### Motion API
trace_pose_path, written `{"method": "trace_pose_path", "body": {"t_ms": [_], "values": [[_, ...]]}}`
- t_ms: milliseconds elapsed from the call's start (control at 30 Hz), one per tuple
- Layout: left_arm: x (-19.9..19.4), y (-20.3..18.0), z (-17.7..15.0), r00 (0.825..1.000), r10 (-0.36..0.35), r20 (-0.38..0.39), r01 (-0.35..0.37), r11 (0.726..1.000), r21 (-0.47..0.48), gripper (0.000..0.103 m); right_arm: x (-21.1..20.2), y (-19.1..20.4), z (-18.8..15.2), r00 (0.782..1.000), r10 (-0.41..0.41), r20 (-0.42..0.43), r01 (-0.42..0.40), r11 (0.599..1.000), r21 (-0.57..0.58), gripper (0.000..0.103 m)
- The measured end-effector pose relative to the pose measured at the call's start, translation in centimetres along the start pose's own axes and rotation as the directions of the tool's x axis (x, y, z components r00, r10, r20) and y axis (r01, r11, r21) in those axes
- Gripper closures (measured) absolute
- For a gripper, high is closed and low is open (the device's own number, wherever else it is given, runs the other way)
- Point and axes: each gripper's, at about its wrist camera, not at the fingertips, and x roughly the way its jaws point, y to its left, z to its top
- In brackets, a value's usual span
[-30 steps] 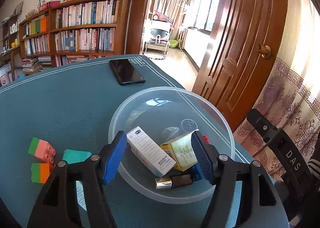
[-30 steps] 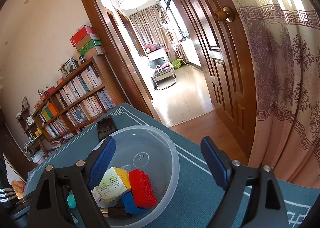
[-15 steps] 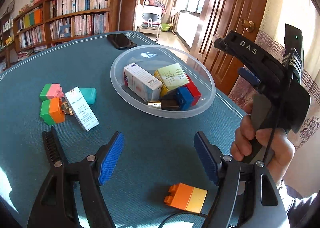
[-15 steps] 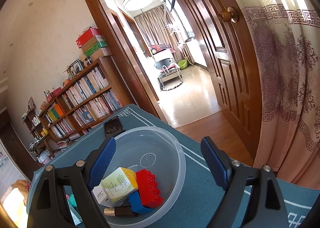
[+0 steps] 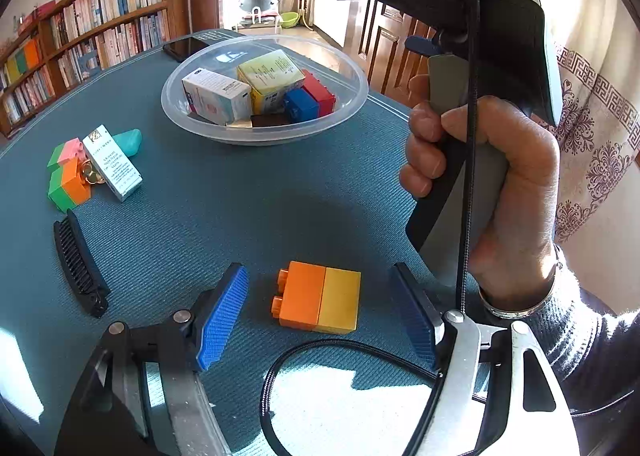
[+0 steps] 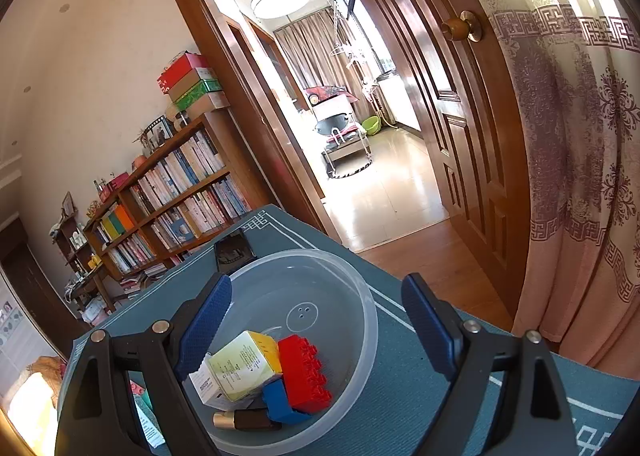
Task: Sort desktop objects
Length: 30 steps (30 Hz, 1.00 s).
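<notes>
The left gripper (image 5: pixel 320 312) gapes wide, holding nothing. The orange-and-yellow block (image 5: pixel 318 298) lies low in the frame between its pads, untouched. The right gripper (image 6: pixel 316 326) is likewise wide open and empty.

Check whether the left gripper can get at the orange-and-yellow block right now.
Probably yes. The orange-and-yellow block lies alone on the mat, between the left gripper's open jaws with space on both sides; only the black cable loops nearby, just short of it.

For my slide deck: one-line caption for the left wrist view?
Open left gripper straddles an orange-and-yellow toy brick on the teal mat.
</notes>
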Motion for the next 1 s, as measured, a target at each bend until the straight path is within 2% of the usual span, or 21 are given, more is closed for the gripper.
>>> {"method": "trace_pose_path", "body": {"t_ms": [133, 300, 467, 633, 867, 1000], "values": [[1.1, 0.5, -0.2, 1.000, 0.008, -0.026, -0.009, 1.000, -0.016, 0.029, -0.1, -0.1, 0.0, 1.000, -0.002, 0.001, 0.002, 1.000, 0.004, 0.013], [2.0, 1.0, -0.3, 0.999, -0.021, -0.041, 0.019, 0.999, -0.042, 0.054, 0.0, -0.4, 0.1, 1.000, -0.009, -0.006, 0.010, 1.000, 0.019, 0.013], [1.8, 1.3, 0.3, 1.000, -0.001, -0.023, 0.000, 0.999, -0.048, 0.055, -0.1, -0.6, 0.2, 1.000, -0.028, -0.001, 0.028, 0.999, 0.034, 0.013], [0.0, 2.1, 1.9, 0.998, 0.021, 0.051, -0.018, 0.998, -0.060, 0.055, -0.1, -1.1, 0.4, 0.999, -0.043, 0.007, 0.042, 0.997, 0.057, 0.013], [-1.5, 4.7, 5.3, 0.988, 0.030, 0.150, -0.009, 0.990, -0.142, 0.055, -0.6, -1.2, 0.5, 0.999, -0.049, 0.024, 0.047, 0.997, 0.061, 0.013], [-0.2, 5.3, 8.5, 0.980, 0.013, 0.198, 0.016, 0.989, -0.144, 0.055, -0.6, -1.2, 0.5, 0.999, -0.046, 0.023, 0.045, 0.997, 0.062, 0.013]]}}
